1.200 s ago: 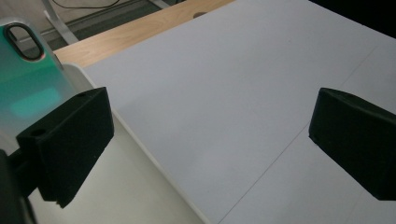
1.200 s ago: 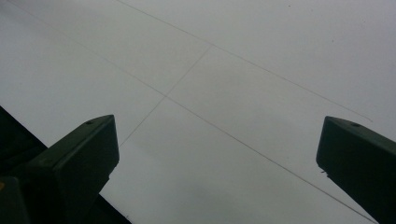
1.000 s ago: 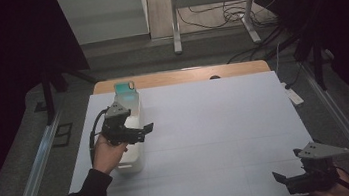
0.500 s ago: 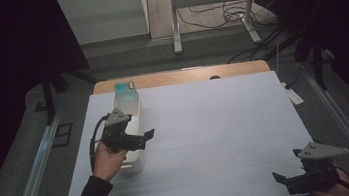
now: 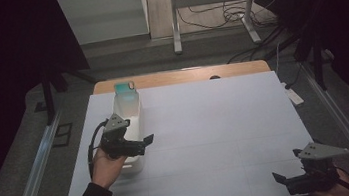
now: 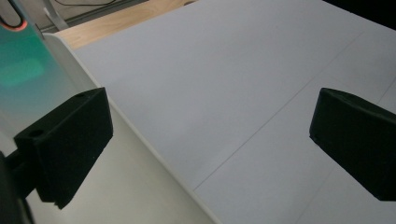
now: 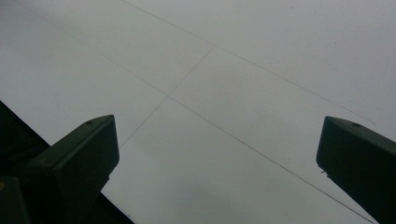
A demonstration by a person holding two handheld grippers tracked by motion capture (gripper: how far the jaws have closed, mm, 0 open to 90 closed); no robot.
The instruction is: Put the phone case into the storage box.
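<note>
A long white box (image 5: 129,118) lies near the left edge of the white surface (image 5: 216,123), its length running from the far edge toward the near edge. At its far end stands a see-through green piece (image 5: 124,87), close to the far left corner; what this piece is cannot be told. The left claw (image 5: 140,143), held in a hand (image 5: 104,163) that comes in from the near left corner, hovers over the near half of the box and points toward the right edge, its jaws spread wide with nothing between them. In the left gripper view (image 6: 210,149) one jaw lies over the inside of the box (image 6: 140,186) and the other over the bare surface (image 6: 224,70), so the claw straddles the box's right-hand wall; whether either jaw touches that wall cannot be told. The green piece (image 6: 23,65) shows at the upper left of that view.

The middle of the surface carries faint ruled lines. The right claw (image 5: 293,181) sits at the near right corner, well apart from the box, pointing toward the left edge. In the right gripper view (image 7: 215,154) its jaws stand wide apart over the lined surface (image 7: 233,70), holding nothing.
</note>
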